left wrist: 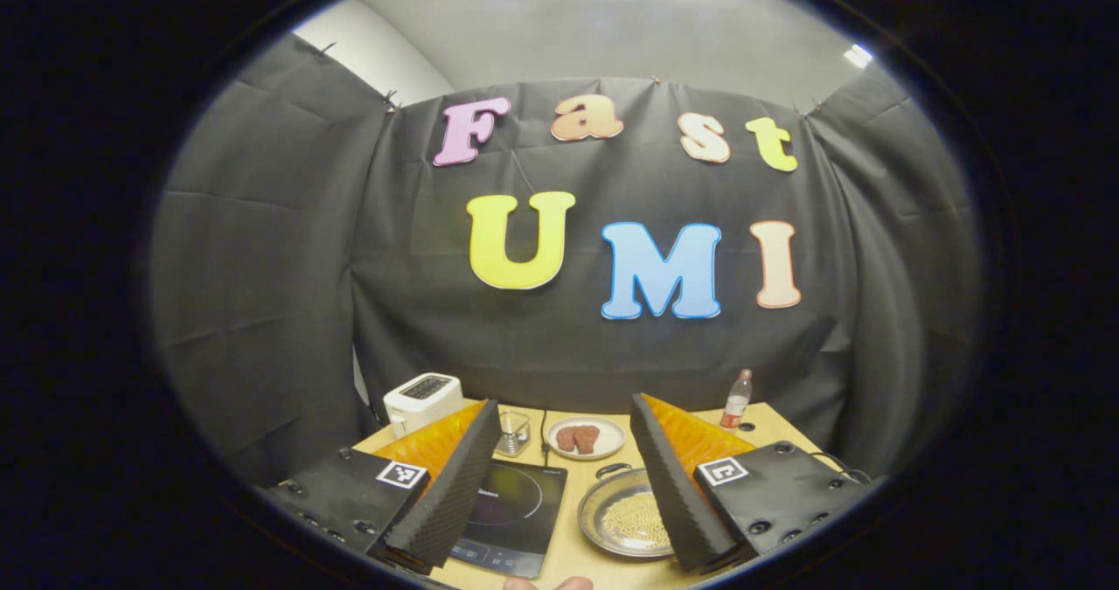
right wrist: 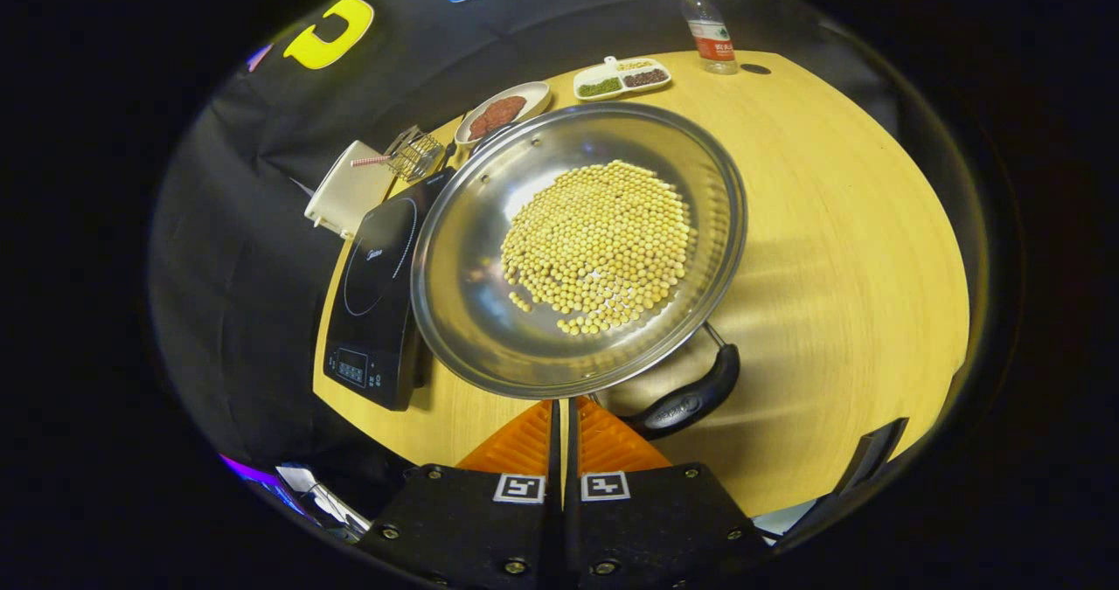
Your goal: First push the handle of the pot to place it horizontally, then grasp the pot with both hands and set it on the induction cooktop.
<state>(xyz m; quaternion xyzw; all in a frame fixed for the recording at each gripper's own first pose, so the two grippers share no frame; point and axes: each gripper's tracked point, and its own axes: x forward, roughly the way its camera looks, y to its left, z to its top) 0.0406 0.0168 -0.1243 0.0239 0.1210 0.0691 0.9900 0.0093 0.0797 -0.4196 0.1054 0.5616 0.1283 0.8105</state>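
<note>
Two steps make up this job, and from what I can see neither is finished. In the left gripper view my left gripper (left wrist: 564,459) is held high and back from the pale wooden desk (left wrist: 769,419), its fingers (left wrist: 455,485) spread wide with nothing between them; past them I see the flat black induction cooktop (left wrist: 511,516) and, just to its right, the shallow round stainless-steel pot (left wrist: 625,511) with a layer of yellow beans, still resting on the desk and not on the cooktop. A white toaster (left wrist: 422,398), a small white plate of brown patties (left wrist: 586,438) and a clear plastic bottle (left wrist: 737,400) sit further back. In the right gripper view my right gripper (right wrist: 564,419) is low at the near rim of the pot (right wrist: 489,310), fingers (right wrist: 612,441) drawn together with only a thin slit showing, gripping nothing as far as I can tell. The pot's curved black handle (right wrist: 691,398) lies just to the right of the fingers, angled away from the rim; I judge the push to set it horizontal is what's in hand, though I cannot tell whether the fingers touch it. The two-handed lift onto the cooktop (right wrist: 376,301) is all still to do.
</note>
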